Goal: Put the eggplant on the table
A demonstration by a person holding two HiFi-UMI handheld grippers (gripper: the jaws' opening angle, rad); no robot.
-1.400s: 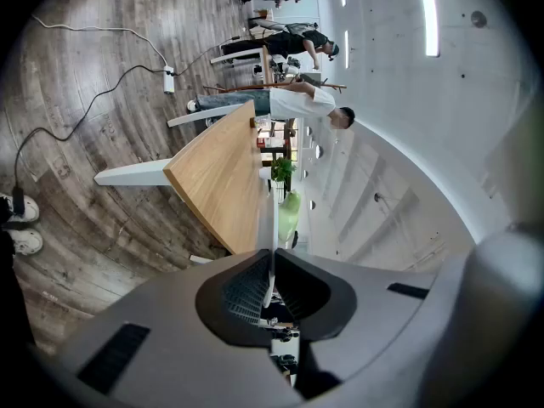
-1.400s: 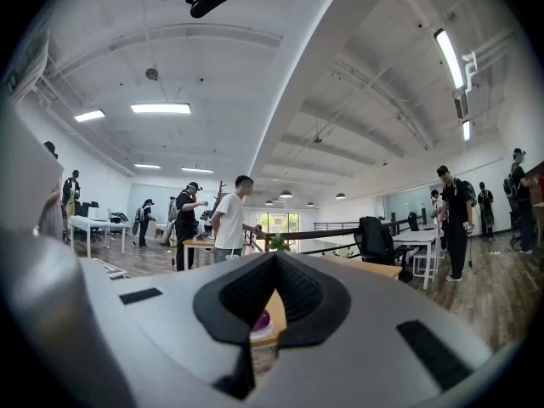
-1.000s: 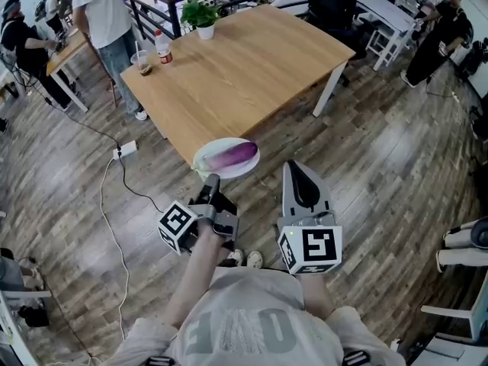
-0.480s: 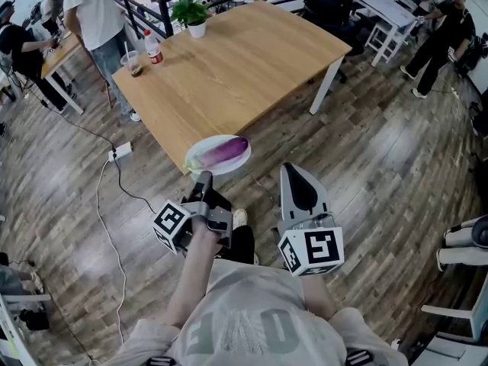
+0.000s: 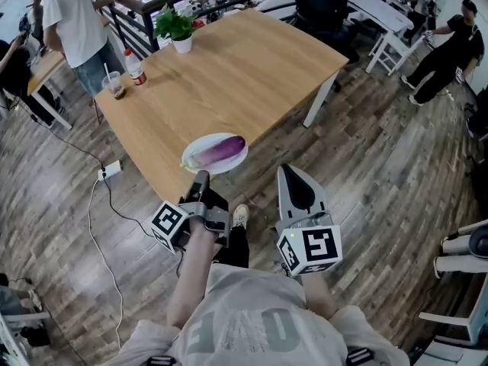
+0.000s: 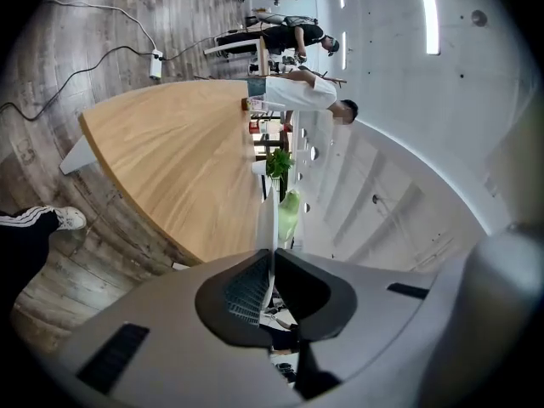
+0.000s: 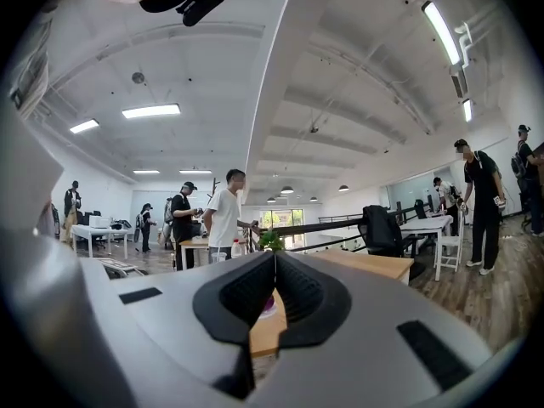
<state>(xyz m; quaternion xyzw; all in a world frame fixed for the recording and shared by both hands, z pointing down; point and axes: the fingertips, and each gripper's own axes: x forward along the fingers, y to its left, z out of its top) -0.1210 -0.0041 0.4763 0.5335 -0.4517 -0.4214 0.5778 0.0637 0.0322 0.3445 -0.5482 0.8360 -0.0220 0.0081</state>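
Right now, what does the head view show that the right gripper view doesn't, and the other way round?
Only the head view: the left claw shut on the rim of the round white plate that carries the long purple eggplant, and the white power strip. Only the right gripper view: the long ceiling strip lights. Both: the right claw, shut with nothing between its jaws, the light wooden table and the small green potted plant.

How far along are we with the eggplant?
Done: left gripper is shut on the rim of the plate carrying the eggplant. In hand: the plate hangs at the table's near corner. Left: set it down and release. The right gripper is shut, empty.
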